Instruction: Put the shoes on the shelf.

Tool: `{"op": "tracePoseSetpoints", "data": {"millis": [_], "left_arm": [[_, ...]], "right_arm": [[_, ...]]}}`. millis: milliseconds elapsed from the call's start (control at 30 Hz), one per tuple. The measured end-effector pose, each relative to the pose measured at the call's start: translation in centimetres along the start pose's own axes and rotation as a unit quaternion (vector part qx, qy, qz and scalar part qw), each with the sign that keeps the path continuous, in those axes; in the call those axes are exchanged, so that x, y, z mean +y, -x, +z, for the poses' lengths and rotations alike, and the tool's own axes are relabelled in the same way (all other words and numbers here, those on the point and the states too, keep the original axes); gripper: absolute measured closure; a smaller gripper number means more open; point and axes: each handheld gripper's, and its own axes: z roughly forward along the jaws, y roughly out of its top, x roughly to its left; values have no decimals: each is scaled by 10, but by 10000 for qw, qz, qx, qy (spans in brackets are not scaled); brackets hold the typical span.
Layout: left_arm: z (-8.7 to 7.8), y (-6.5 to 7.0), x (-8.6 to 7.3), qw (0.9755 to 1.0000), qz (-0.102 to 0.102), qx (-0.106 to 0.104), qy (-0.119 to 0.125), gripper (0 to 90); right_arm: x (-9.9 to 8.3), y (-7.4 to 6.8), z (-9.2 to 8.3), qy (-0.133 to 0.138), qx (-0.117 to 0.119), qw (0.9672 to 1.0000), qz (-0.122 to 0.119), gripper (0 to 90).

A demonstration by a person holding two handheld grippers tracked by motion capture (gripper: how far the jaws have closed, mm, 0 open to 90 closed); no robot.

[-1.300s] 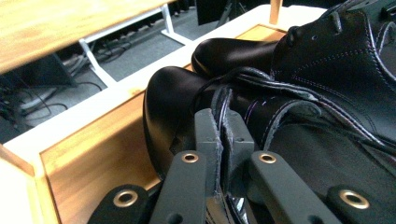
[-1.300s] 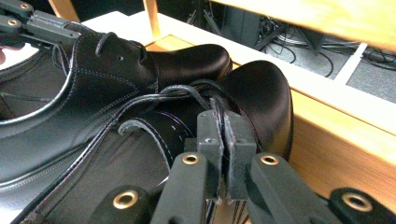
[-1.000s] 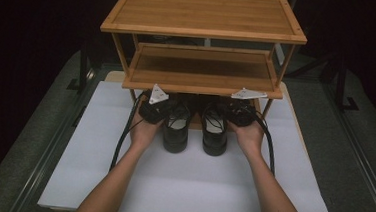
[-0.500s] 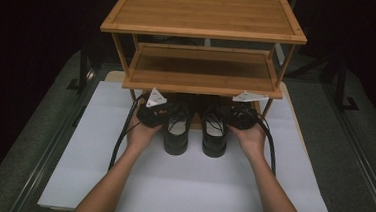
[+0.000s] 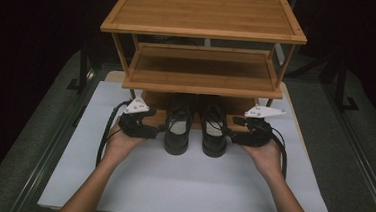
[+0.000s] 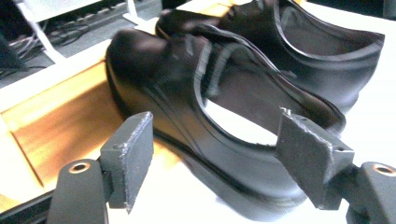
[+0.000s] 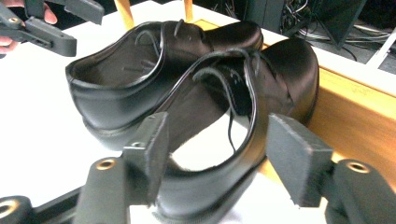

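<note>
Both grippers are letting go of a pair of black shoes set toe-first on the bottom board of a wooden rack (image 5: 201, 62).

The left gripper (image 5: 160, 129) sits just outside the left shoe (image 5: 178, 130). Its jaws have just been opening, and in the left gripper view they stand spread, with the shoe's side (image 6: 196, 116) ahead of them and between their lines but clear of both pads. So it is released, holding nothing.

The right gripper (image 5: 230, 135) mirrors it beside the right shoe (image 5: 213, 132). Its jaws have also just been opening. In the right gripper view the shoe's collar (image 7: 219, 140) rises between them; the left jaw looks close to the leather and the right one stands off it, so I read the grip as let go, though a light touch on the near side cannot be ruled out.

The shoes stand side by side, toes under the rack's middle shelf and on the wood, heels out over the white mat (image 5: 185, 186).

My judgement: placing is done and the step in hand is the release. Next, each gripper should draw straight back and outward from its shoe, jaws wide, so a pad does not catch the collar and drag a shoe askew.
</note>
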Motion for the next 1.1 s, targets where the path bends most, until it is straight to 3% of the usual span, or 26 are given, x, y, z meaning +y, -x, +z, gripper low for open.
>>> {"op": "tracePoseSetpoints", "data": {"millis": [233, 433, 567, 833, 1100], "left_arm": [[0, 12, -25, 9993, 129, -233, -255, 203], [16, 16, -35, 9973, 286, -342, -576, 177], [25, 18, -40, 9953, 431, -356, -791, 165], [43, 20, -46, 9920, 671, -429, -984, 165], [52, 28, -46, 9908, 845, -440, -964, 174]], "right_arm": [[-31, -1, -9, -109, 53, 9999, 93, 311], [-55, 0, 2, -345, 250, 9990, 143, 265], [-65, 1, 16, -649, 346, 9972, 99, 244], [-72, 1, 40, -844, 509, 9951, -41, 237], [-70, -6, 53, -907, 563, 9942, -128, 250]]}}
